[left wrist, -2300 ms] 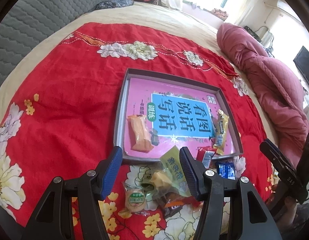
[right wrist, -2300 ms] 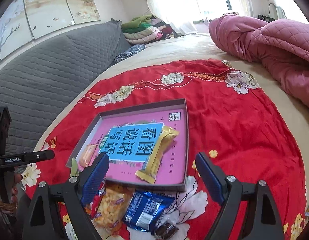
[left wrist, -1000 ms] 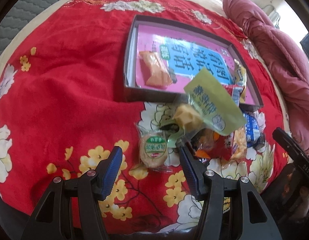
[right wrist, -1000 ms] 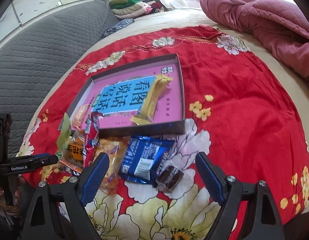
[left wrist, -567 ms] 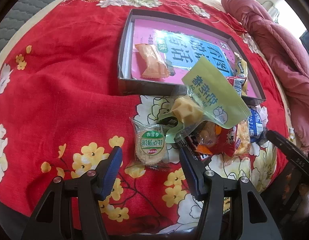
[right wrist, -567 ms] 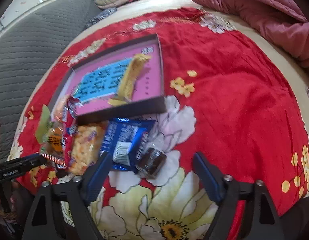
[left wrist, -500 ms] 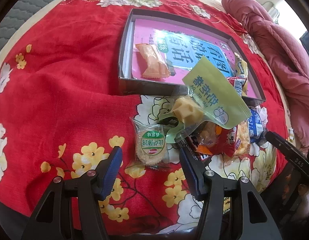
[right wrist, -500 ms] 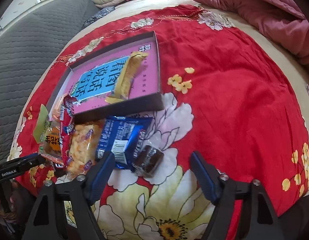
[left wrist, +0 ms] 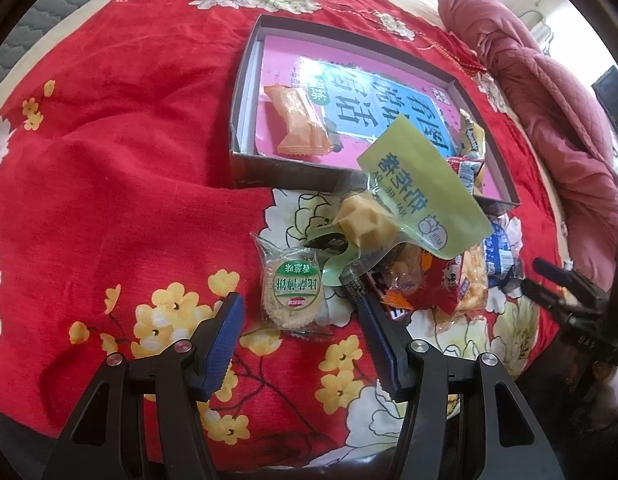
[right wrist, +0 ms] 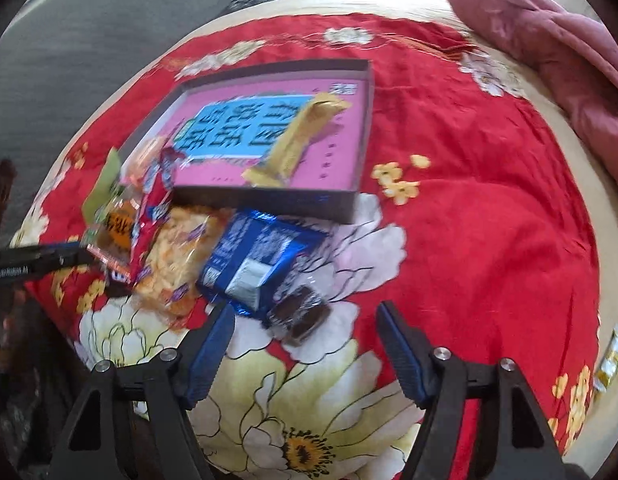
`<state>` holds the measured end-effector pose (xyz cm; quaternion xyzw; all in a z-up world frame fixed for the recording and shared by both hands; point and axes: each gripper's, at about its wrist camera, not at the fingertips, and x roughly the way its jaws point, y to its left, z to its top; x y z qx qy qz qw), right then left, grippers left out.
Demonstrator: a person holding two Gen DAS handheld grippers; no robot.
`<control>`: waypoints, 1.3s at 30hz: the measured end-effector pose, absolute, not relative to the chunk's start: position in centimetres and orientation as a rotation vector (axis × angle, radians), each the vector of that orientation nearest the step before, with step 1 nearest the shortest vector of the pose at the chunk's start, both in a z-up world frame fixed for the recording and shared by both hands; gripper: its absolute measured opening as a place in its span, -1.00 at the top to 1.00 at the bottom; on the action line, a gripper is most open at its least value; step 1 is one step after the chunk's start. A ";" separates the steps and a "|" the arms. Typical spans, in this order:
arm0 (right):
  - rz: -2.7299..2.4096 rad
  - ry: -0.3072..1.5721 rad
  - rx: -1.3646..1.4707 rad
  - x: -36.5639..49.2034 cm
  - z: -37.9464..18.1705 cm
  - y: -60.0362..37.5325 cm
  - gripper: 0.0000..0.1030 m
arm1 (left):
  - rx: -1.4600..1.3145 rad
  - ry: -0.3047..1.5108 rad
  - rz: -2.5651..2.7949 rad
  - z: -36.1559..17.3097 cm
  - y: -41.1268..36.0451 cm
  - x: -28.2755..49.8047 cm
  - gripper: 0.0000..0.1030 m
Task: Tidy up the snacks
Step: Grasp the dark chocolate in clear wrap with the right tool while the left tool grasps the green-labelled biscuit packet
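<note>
A shallow grey box [left wrist: 245,92] lined with a pink and blue book holds an orange snack pack [left wrist: 297,120] and a long yellow bar [right wrist: 297,140]. A heap of snacks lies on the red cloth in front of it: a round biscuit pack [left wrist: 292,292], a green pouch [left wrist: 417,188], a blue pack [right wrist: 257,256] and a small dark brownie pack [right wrist: 301,316]. My left gripper [left wrist: 301,320] is open, its fingers either side of the biscuit pack. My right gripper [right wrist: 305,332] is open, just short of the brownie pack.
The red flowered cloth [left wrist: 109,160] covers a bed. A pink quilt [left wrist: 561,96] lies bunched at the right. A grey padded headboard [right wrist: 89,40] runs along the left. A small green and yellow wrapper [right wrist: 611,352] lies at the cloth's right edge.
Both grippers have dropped lower and closer to the snack heap. The left now straddles the biscuit pack; the right has closed in on the brownie pack. Both stay open.
</note>
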<state>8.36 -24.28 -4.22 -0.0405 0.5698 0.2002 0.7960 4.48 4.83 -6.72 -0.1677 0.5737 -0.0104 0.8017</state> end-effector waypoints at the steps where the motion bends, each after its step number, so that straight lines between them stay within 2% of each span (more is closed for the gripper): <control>1: 0.437 1.225 -0.118 8.2 -4.3 -23.9 -0.37 | -0.364 1.230 -0.024 -6.7 4.9 4.5 -0.19; 9: 0.461 1.245 -0.300 8.1 -5.7 -21.8 0.05 | -0.386 1.241 -0.022 -7.3 5.1 4.5 -0.19; 11: 0.470 1.243 -0.338 8.1 -6.0 -21.3 0.12 | -0.391 1.238 -0.018 -7.3 5.2 4.5 -0.19; 14: 0.482 1.239 -0.386 8.0 -6.4 -20.8 0.14 | -0.397 1.236 -0.010 -7.4 5.3 4.4 -0.19; 17: 0.506 1.244 -0.395 8.2 -6.9 -20.5 0.26 | -0.400 1.235 -0.006 -7.5 5.4 4.4 -0.19; 25: 0.516 1.262 -0.284 8.9 -6.7 -21.8 0.29 | -0.389 1.221 0.012 -8.1 5.3 4.7 -0.18; 29: 0.507 1.263 -0.229 9.0 -6.3 -22.5 0.29 | -0.350 1.223 0.032 -8.3 5.3 4.6 0.07; 35: 0.503 1.278 -0.145 9.0 -6.0 -23.3 0.29 | -0.333 1.220 0.037 -8.5 5.8 4.6 0.26; 39: 0.498 1.276 -0.116 9.1 -5.9 -23.8 0.29 | -0.340 1.218 0.042 -8.4 6.3 4.5 0.28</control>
